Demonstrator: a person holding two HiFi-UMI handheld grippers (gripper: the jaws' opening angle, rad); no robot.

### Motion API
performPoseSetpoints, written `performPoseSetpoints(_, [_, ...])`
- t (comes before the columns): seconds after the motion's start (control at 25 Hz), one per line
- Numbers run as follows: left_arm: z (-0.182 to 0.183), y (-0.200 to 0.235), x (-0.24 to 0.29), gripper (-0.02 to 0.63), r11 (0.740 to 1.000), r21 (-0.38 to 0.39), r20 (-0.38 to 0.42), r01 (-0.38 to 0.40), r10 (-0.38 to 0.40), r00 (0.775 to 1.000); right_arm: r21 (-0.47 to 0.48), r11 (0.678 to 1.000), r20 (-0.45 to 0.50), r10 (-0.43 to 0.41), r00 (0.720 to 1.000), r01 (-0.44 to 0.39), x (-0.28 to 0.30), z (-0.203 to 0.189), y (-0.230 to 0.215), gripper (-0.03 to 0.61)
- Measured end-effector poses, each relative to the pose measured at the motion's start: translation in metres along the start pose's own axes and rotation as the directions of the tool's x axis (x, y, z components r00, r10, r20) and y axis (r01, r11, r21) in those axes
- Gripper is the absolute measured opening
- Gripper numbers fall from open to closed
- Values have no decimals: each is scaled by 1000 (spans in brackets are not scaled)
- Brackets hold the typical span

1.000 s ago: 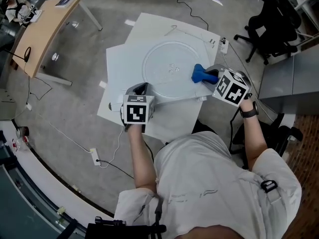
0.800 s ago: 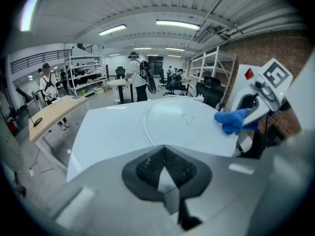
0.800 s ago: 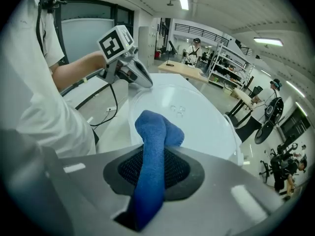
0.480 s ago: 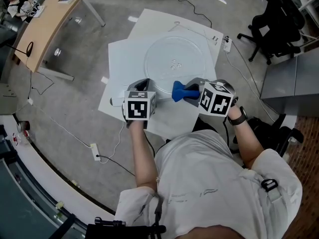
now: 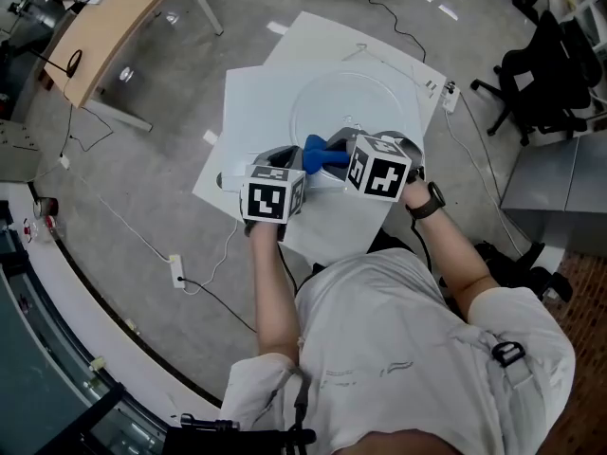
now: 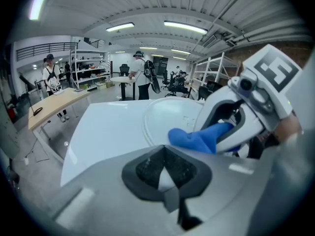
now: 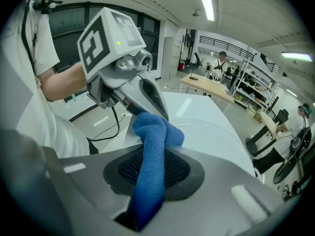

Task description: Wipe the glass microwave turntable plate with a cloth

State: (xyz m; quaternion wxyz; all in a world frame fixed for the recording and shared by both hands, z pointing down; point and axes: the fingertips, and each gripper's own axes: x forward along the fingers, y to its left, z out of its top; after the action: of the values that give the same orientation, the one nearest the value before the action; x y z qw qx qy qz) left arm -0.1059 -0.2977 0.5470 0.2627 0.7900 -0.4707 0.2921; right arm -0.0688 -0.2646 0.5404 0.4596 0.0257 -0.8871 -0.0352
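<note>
Head view looks steeply down on the glass plate point(image 5: 353, 112) from high above; left and right gripper views sit close beside it (facing each other), sharing it.

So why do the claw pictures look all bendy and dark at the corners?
Left gripper view: the wide-angle lens curves the ceiling lights and darkens the corners. Right gripper view: same bending, and the blue cloth blurs nearest the lens. Head view: straighter, evenly lit; the glass plate is hard to see against the white board.

Open-plan lab workshop, concrete floor point(image 5: 180, 74), metal shelving racks point(image 6: 89, 67), wooden desk point(image 5: 114, 22), office chairs point(image 5: 545, 69), ceiling strip lights point(image 6: 184, 27)
</note>
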Motion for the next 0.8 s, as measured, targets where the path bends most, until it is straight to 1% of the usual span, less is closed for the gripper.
performPoseSetpoints(0.2, [3, -8, -2, 3, 1000, -5, -21, 3, -3, 1000, -87, 996, -25, -35, 999, 32, 12, 13, -32, 78])
performPoseSetpoints(0.28, [4, -8, -2, 3, 1000, 2, -27, -6, 6, 1000, -110, 991, -25, -78, 997, 75, 17, 18, -52, 78])
performPoseSetpoints(0.36, [4, -7, -2, 3, 1000, 10, -27, -19, 20, 999, -109, 987, -8, -123, 992, 121, 24, 23, -73, 79])
performPoseSetpoints(0.48, [4, -10, -3, 3, 999, -4, -21, -40, 40, 999, -55, 979, 5, -197, 980, 197, 26, 19, -109, 80])
performPoseSetpoints(0.64, [0, -1, 1, 3, 996, -4, -4, -94, 94, 996, 48, 948, -43, -313, 949, 315, 9, -13, -156, 80])
performPoseSetpoints(0.72, [-1, 2, 1, 3, 995, 0, -2, -103, 103, 995, 84, 935, -63, -340, 938, 345, -4, -33, -170, 80])
performPoseSetpoints(0.8, [-1, 3, 1, 3, 994, -4, -4, -107, 107, 994, 107, 928, -82, -349, 933, 357, -19, -52, -177, 80])
